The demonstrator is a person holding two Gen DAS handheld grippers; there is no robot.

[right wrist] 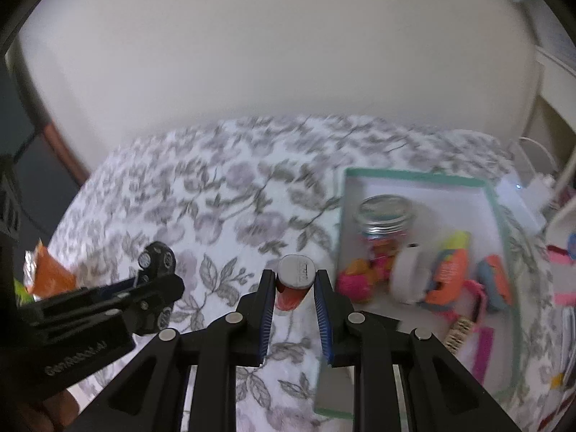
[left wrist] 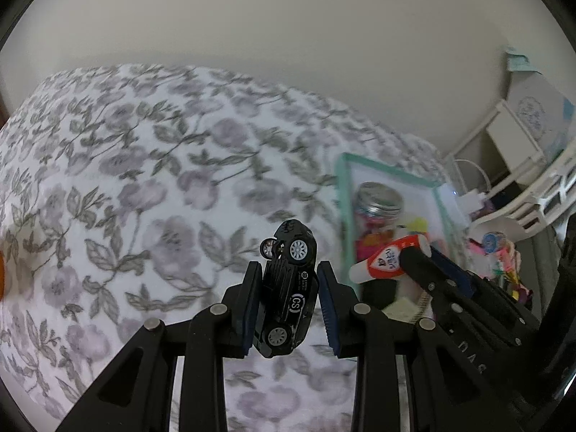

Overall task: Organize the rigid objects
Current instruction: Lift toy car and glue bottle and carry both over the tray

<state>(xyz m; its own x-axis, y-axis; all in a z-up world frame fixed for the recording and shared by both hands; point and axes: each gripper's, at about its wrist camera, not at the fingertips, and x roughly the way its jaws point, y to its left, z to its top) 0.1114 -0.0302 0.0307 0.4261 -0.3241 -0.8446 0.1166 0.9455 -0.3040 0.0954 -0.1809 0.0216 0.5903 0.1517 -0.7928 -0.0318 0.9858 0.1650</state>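
Nearest the camera, the left gripper (left wrist: 288,288) has its fingers clenched on a black toy car (left wrist: 289,295), nose up, in the lower middle of the frame. The right gripper (right wrist: 292,284) grasps a small red and white tube (right wrist: 293,280) by its grey end. Both things are held above the flowered cloth (left wrist: 144,198), not yet put away.

The green-edged box (right wrist: 414,174), at the right of the frame, already holds a jar with a metal lid (right wrist: 383,216), a white roll (right wrist: 408,273) and several colourful toys, so much seems done. An orange packet (right wrist: 50,273) at the left edge is left outside. A plain pale wall (right wrist: 252,54) stands behind; white shelves (left wrist: 514,136) are at upper right.
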